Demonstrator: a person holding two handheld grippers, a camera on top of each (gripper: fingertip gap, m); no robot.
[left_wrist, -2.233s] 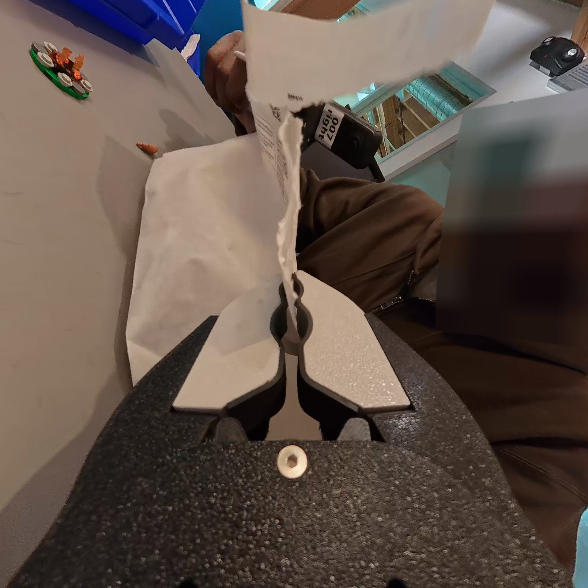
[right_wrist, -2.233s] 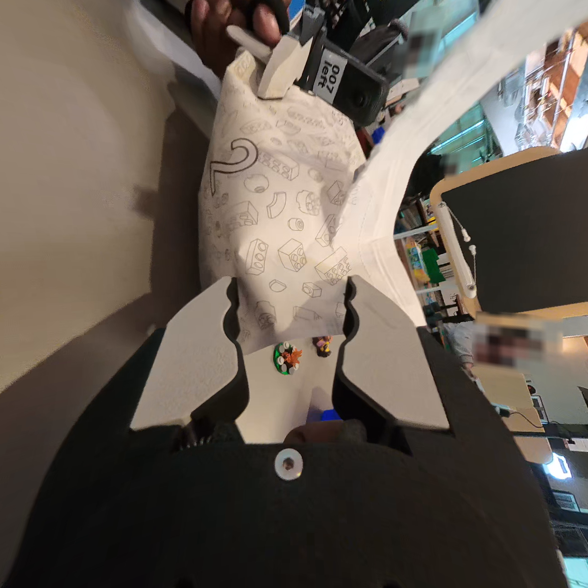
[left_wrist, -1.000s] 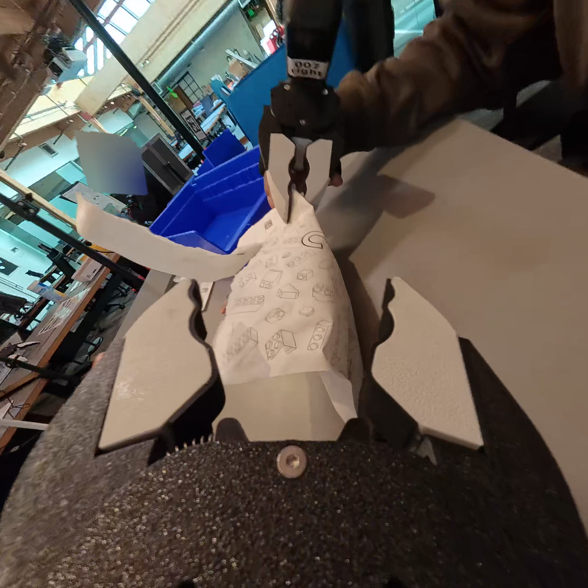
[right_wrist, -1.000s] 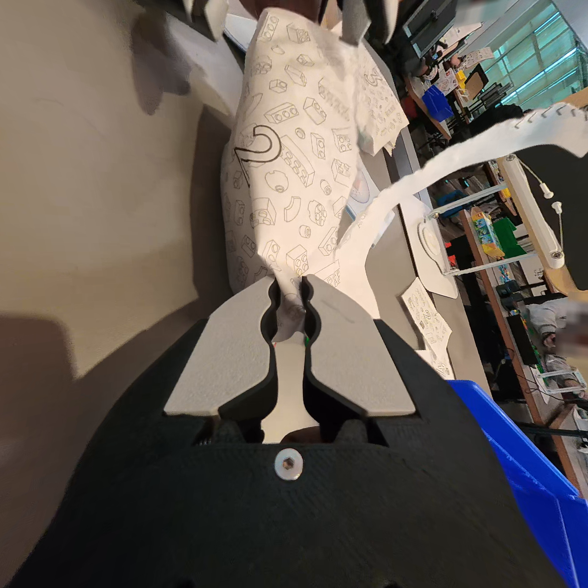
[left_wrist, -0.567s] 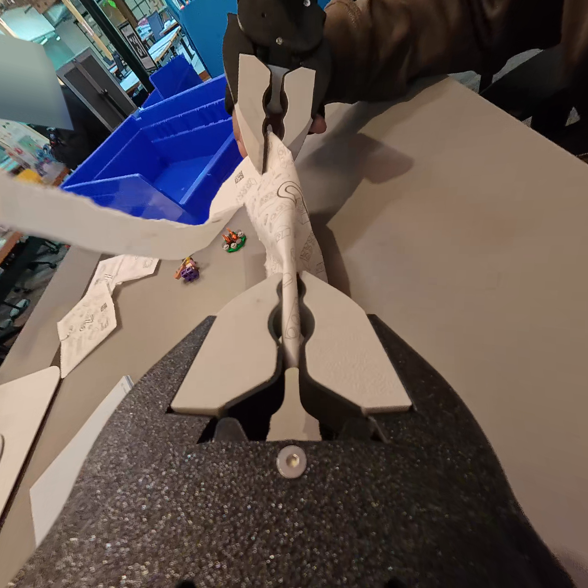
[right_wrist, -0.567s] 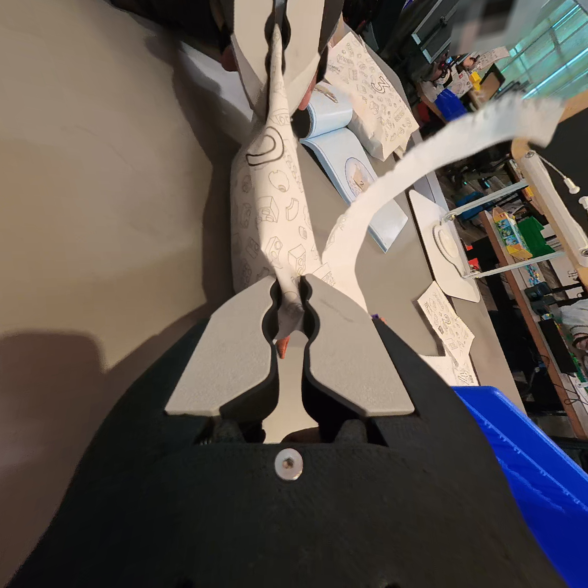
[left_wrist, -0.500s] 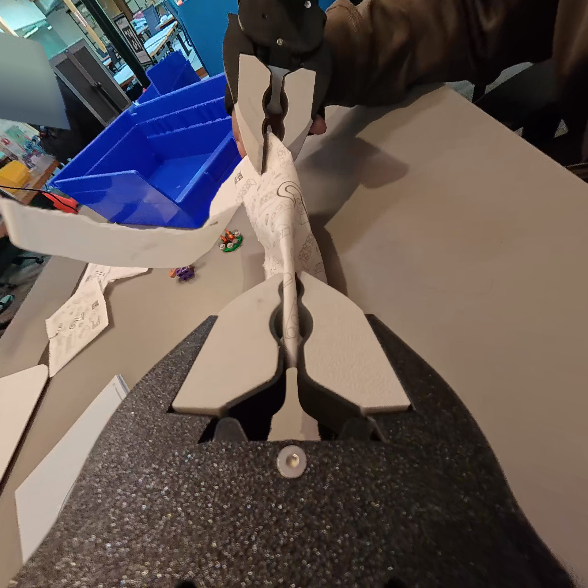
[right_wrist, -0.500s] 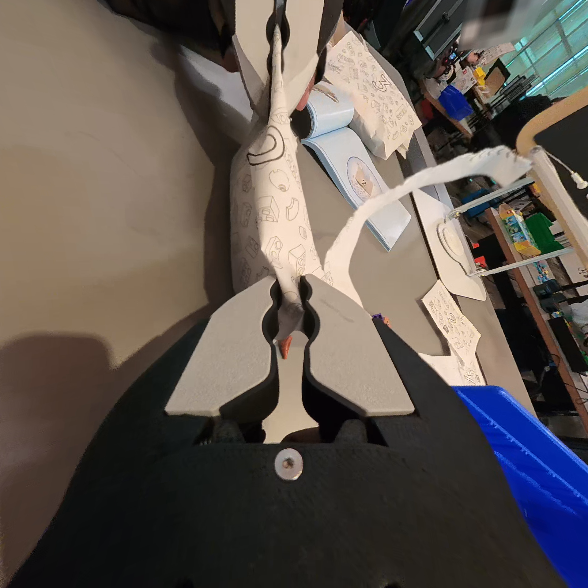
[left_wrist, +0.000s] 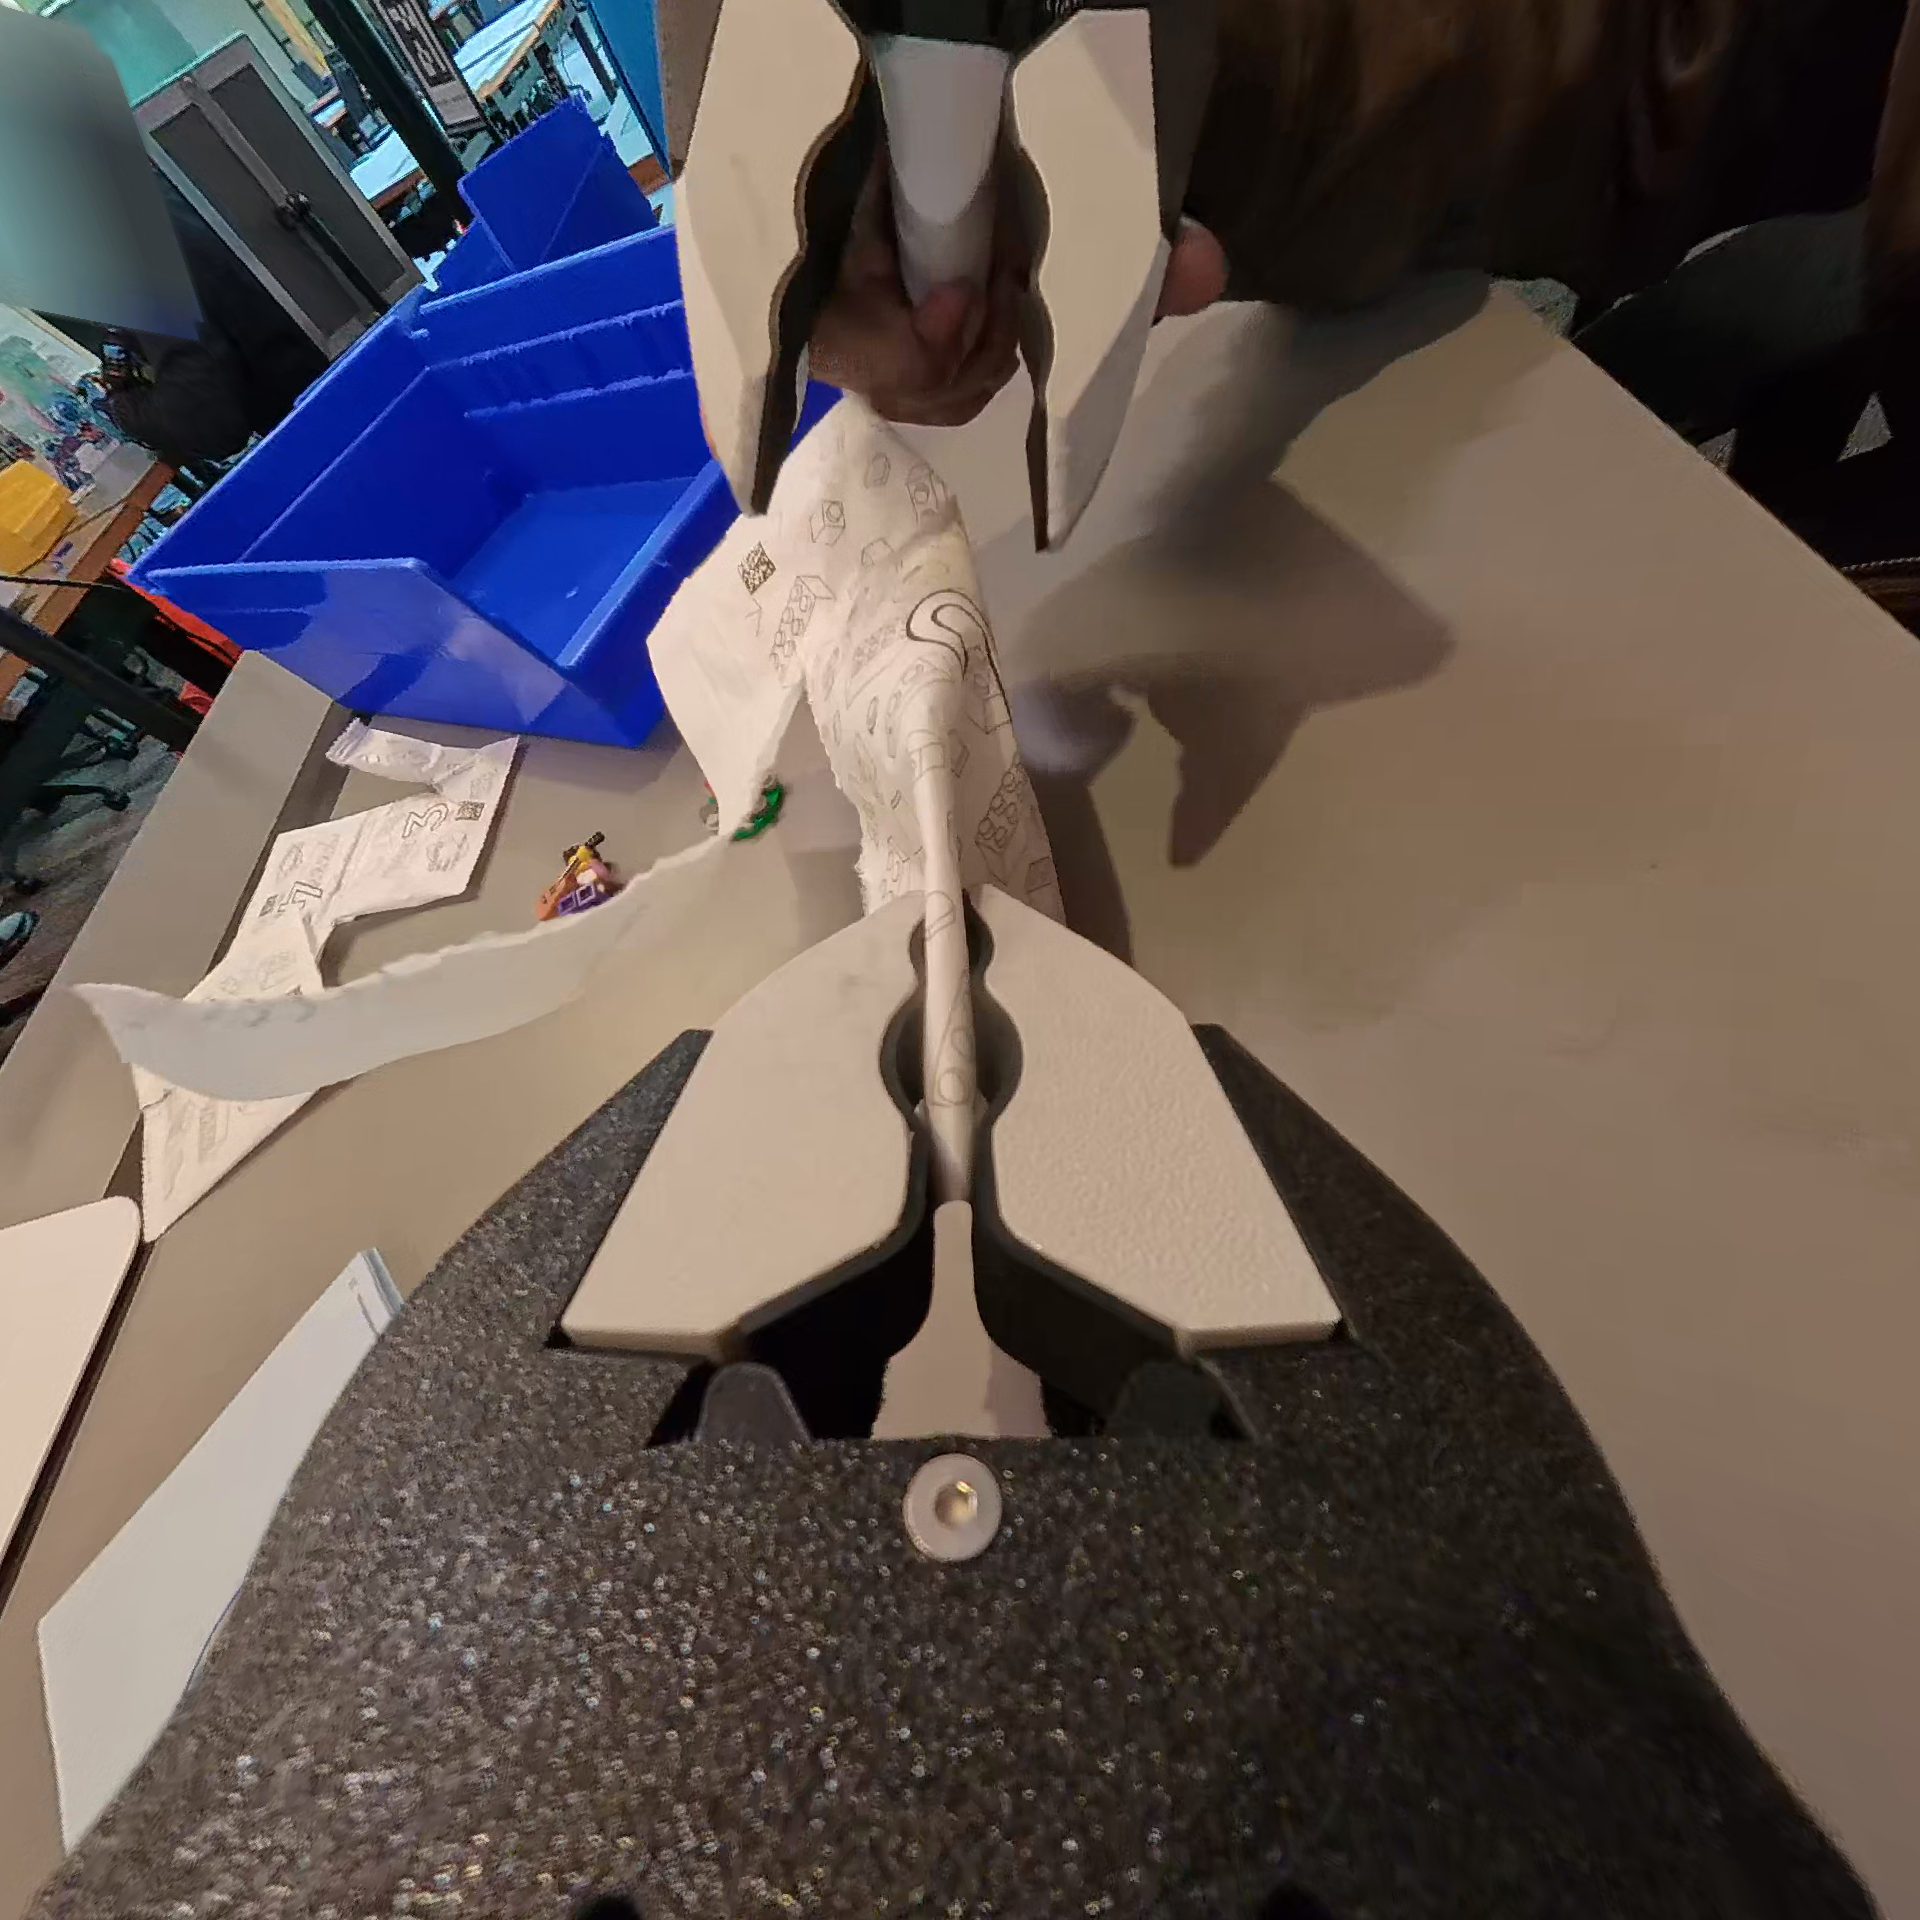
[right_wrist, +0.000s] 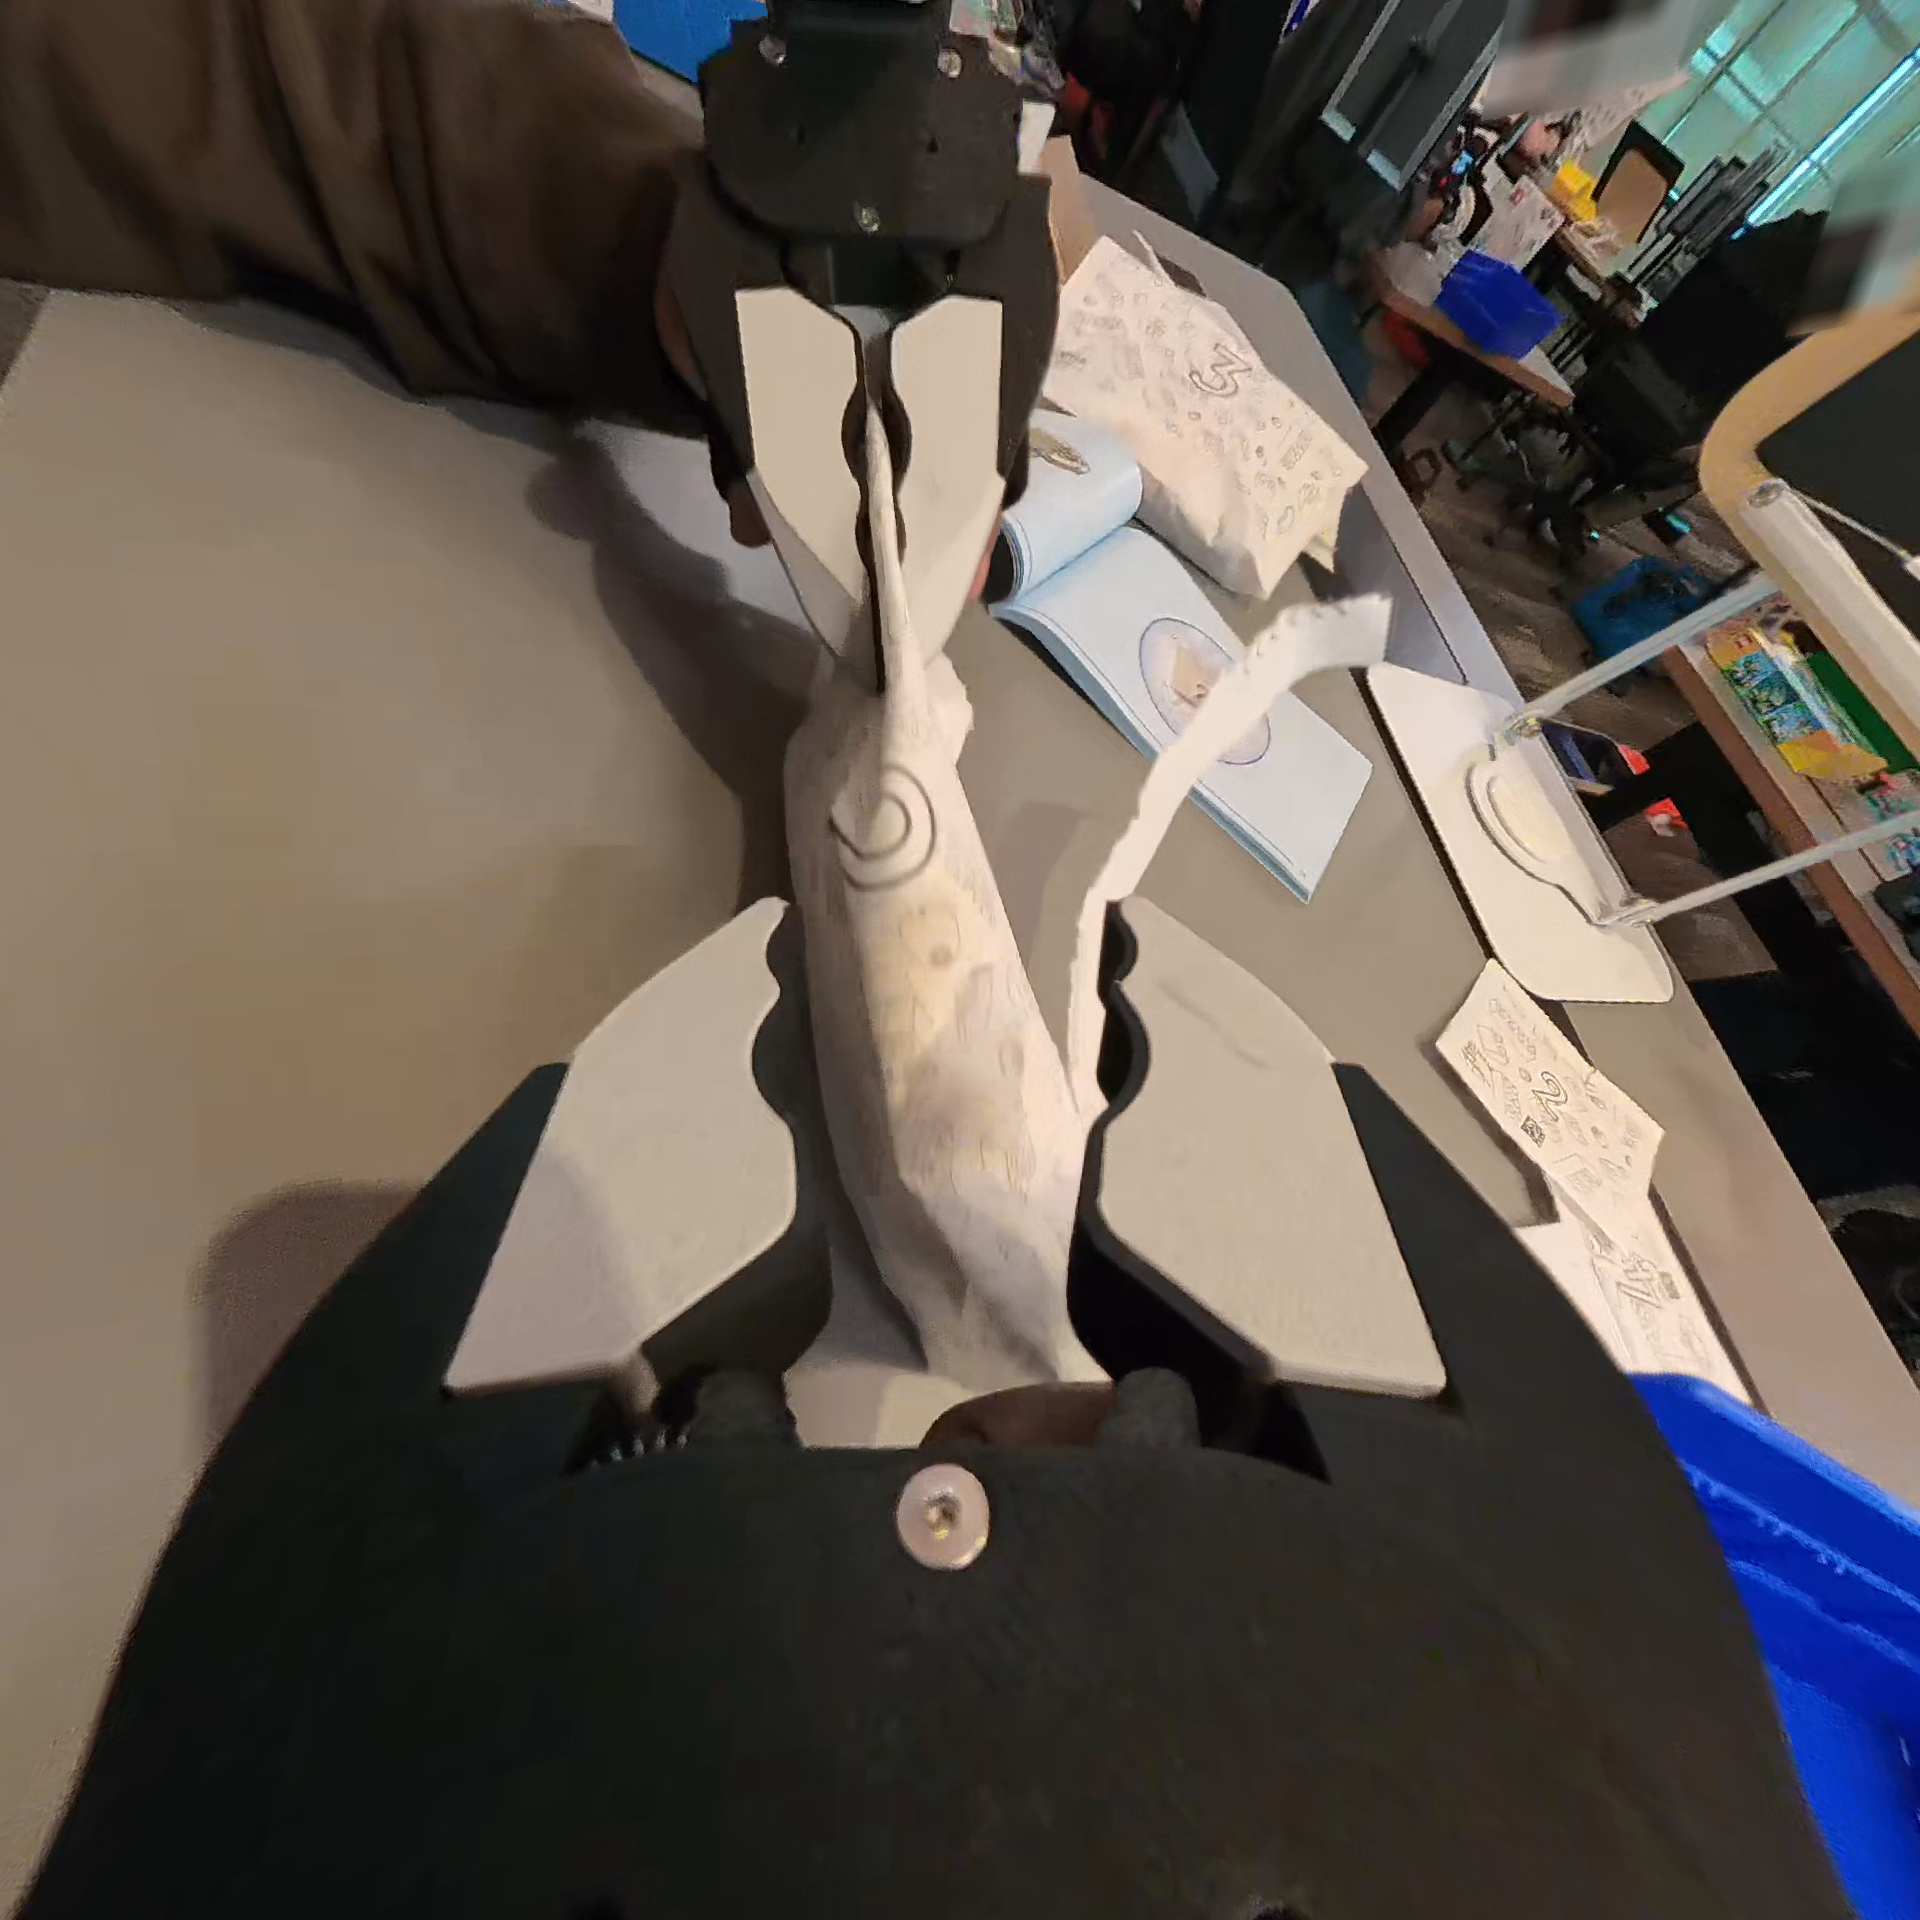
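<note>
Left tool (left_wrist: 951, 935) is clamped flat on one end of the white paper bag (left_wrist: 914, 665) printed with little brick outlines, both pads pinching the paper edge between them. Right tool (right_wrist: 951, 956) stands with its fingers well parted; the bag's other end lies between them, and from the left side its fingertips hang just past the bag top without pinching it. Half a second ago that right tool was shut tight on the bag, so it has let go, while the left one has kept its grip. The torn paper strip (left_wrist: 343, 1013) hanging off the bag has dropped lower and now droops toward the counter (left_wrist: 1507, 935).

Beyond the bag, on its left as seen from the left tool, sits a blue bin (left_wrist: 436, 540). Just under the bag's torn edge lies a small green round toy piece (left_wrist: 756, 816), partly hidden by paper, and a little way left of that a small purple and orange toy figure (left_wrist: 577, 888). Farther left lie flattened opened bags (left_wrist: 384, 842) with the same print. Seen from the right tool, an open pale blue booklet (right_wrist: 1174, 665) lies on the counter beyond the bag, and past it a full printed bag (right_wrist: 1205, 468). A white lamp base (right_wrist: 1527, 831) stands off to the right of the booklet. Brown sleeve (right_wrist: 343, 187) of the person reaches in behind the left tool.
</note>
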